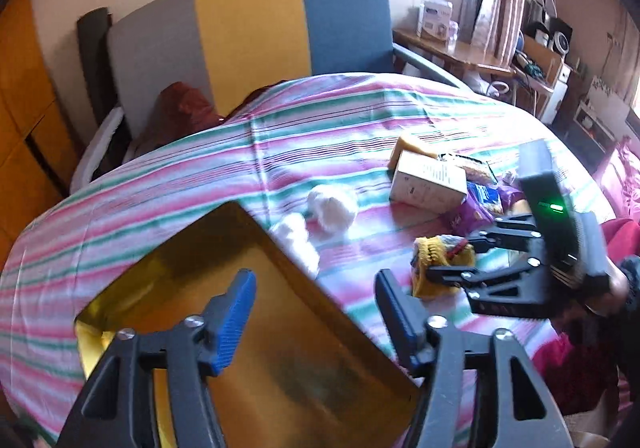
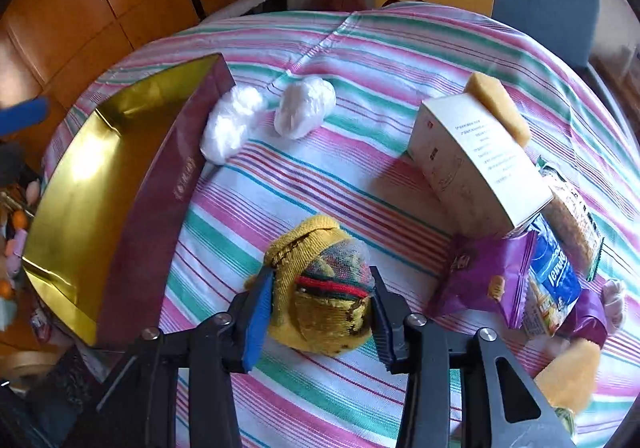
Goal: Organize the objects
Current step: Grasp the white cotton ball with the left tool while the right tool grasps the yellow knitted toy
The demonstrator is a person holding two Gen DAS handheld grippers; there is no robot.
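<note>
A box with a gold inside and maroon sides point(image 2: 100, 192) stands on the striped bedsheet at the left; it also shows in the left wrist view point(image 1: 256, 312). My left gripper point(image 1: 316, 312) is open and empty above its near corner. My right gripper point(image 2: 320, 304) has its jaws on both sides of a rolled yellow sock bundle point(image 2: 320, 288), touching it on the sheet; the bundle also shows in the left wrist view point(image 1: 440, 260). Two white plastic-wrapped bundles point(image 2: 272, 116) lie beside the box.
A white carton point(image 2: 476, 164) with a yellow sponge point(image 2: 500, 108) on it lies at the right, by purple and blue snack packets point(image 2: 512, 276). Another sponge point(image 2: 568, 376) is at the near right. A striped chair point(image 1: 248, 32) and a cluttered desk point(image 1: 452, 48) stand behind the bed.
</note>
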